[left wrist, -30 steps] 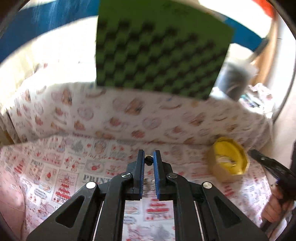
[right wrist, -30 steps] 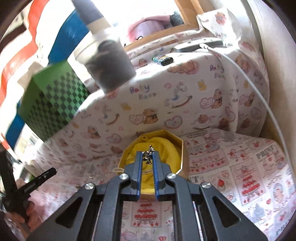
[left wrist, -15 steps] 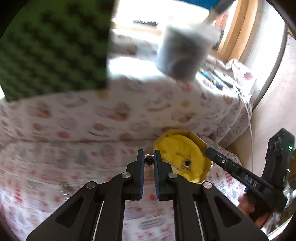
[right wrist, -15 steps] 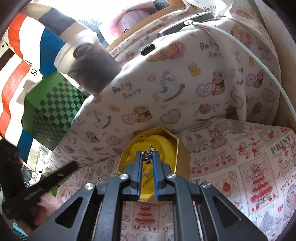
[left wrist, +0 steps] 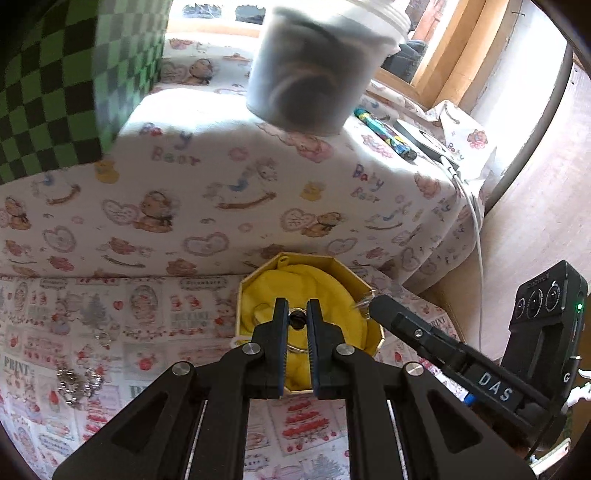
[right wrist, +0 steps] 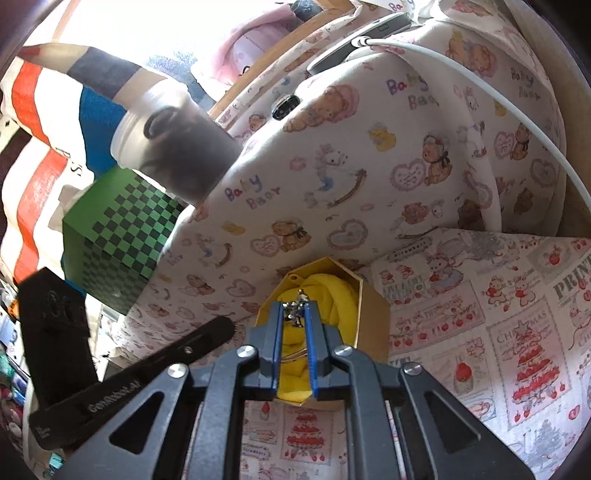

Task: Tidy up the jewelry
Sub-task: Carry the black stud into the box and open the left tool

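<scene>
Left wrist: left gripper pinching dark bead | right gripper clamping silver trinket (over yellow-lined box)

A printed cloth carries an octagonal yellow-lined box and, apparently, loose silver jewelry.

Sunlit window; wooden frame; beige wall
</scene>
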Demonstrator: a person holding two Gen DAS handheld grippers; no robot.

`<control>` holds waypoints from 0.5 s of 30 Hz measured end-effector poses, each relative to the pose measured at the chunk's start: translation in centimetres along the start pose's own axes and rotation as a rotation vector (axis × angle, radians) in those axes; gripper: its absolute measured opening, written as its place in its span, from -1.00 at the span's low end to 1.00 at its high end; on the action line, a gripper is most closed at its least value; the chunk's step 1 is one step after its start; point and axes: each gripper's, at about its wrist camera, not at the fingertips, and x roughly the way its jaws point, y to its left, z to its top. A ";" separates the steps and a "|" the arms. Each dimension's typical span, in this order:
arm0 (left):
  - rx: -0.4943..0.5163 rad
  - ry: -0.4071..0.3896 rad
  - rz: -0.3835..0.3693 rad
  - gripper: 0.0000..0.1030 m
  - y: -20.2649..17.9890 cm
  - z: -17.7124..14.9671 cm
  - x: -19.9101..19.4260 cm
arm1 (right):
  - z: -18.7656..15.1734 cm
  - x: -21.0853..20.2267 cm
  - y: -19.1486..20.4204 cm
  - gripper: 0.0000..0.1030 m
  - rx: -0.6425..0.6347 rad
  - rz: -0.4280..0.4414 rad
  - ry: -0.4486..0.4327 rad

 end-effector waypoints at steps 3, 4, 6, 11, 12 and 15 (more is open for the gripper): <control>0.012 -0.012 -0.017 -0.83 -0.4 -0.3 0.0 | 0.0 -0.3 -0.3 -0.74 0.016 0.002 -0.011; 0.026 -0.024 -0.014 -0.83 -0.5 -0.4 -0.2 | 0.0 -0.4 -0.4 -0.74 0.021 0.003 -0.013; 0.041 -0.044 -0.008 -0.80 -0.7 -0.5 -0.5 | 0.1 -0.6 -0.5 -0.71 0.032 0.000 -0.025; 0.036 -0.070 -0.030 -0.57 -0.5 -0.4 -1.9 | 0.1 -1.4 -0.6 -0.64 0.033 -0.013 -0.052; 0.040 -0.081 -0.025 -0.54 -0.5 -0.3 -2.5 | 0.1 -1.6 -0.4 -0.63 0.027 -0.017 -0.057; 0.072 -0.137 0.025 -0.39 -0.5 -0.5 -4.9 | -0.1 -2.0 0.6 -0.58 -0.019 -0.037 -0.077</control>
